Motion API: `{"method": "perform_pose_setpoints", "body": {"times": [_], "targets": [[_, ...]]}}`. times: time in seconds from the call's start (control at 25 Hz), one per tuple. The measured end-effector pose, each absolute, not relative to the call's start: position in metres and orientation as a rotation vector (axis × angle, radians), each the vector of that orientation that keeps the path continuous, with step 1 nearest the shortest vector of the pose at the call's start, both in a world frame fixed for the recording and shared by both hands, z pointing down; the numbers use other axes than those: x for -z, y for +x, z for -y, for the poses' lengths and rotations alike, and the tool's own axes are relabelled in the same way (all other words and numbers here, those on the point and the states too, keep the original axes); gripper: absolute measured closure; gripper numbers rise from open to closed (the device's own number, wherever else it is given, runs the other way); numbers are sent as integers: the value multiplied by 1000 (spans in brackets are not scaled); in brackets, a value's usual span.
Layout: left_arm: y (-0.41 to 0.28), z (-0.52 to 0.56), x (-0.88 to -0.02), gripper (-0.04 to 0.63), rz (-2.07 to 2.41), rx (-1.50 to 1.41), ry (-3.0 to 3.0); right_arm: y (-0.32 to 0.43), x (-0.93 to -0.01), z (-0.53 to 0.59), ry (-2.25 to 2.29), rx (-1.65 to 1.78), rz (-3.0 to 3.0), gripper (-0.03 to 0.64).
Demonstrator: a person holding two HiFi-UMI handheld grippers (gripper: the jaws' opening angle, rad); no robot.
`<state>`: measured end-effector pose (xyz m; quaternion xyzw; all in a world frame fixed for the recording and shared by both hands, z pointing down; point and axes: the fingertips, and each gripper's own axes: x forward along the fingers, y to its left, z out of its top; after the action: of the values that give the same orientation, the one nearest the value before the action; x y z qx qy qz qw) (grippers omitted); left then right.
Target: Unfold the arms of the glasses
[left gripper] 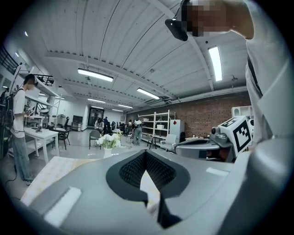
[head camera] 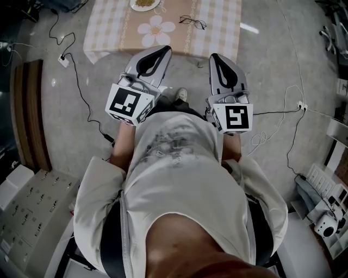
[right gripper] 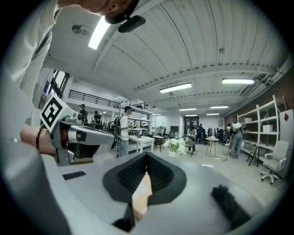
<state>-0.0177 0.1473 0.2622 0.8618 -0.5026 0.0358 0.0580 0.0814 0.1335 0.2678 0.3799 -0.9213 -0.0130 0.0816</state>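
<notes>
The glasses (head camera: 192,21), thin and dark-framed, lie on the checked tablecloth (head camera: 109,27) at the far side of the table, right of a flower print (head camera: 156,30). Both grippers are held close to the person's chest, short of the table and well apart from the glasses. My left gripper (head camera: 163,50) (left gripper: 145,153) points almost level with its jaws shut and nothing between them. My right gripper (head camera: 216,56) (right gripper: 147,156) sits beside it, also shut and empty. Neither gripper view shows the glasses. Each gripper view shows the other gripper: the right one (left gripper: 202,146), the left one (right gripper: 87,135).
A plate (head camera: 144,4) rests at the table's far edge. Cables (head camera: 81,92) and a power strip (head camera: 63,61) lie on the floor at left, more cable (head camera: 283,125) at right. A vase of white flowers (left gripper: 109,141) stands ahead. People, tables and shelves (left gripper: 156,124) fill the hall.
</notes>
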Motion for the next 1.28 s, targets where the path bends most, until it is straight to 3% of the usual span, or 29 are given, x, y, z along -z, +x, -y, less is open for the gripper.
{"method": "perform_pose_setpoints", "body": {"times": [1.28], "targets": [[-43, -17, -314, 586, 1256, -153, 2668, 52, -316, -15, 1221, -89, 2617, 600]]}}
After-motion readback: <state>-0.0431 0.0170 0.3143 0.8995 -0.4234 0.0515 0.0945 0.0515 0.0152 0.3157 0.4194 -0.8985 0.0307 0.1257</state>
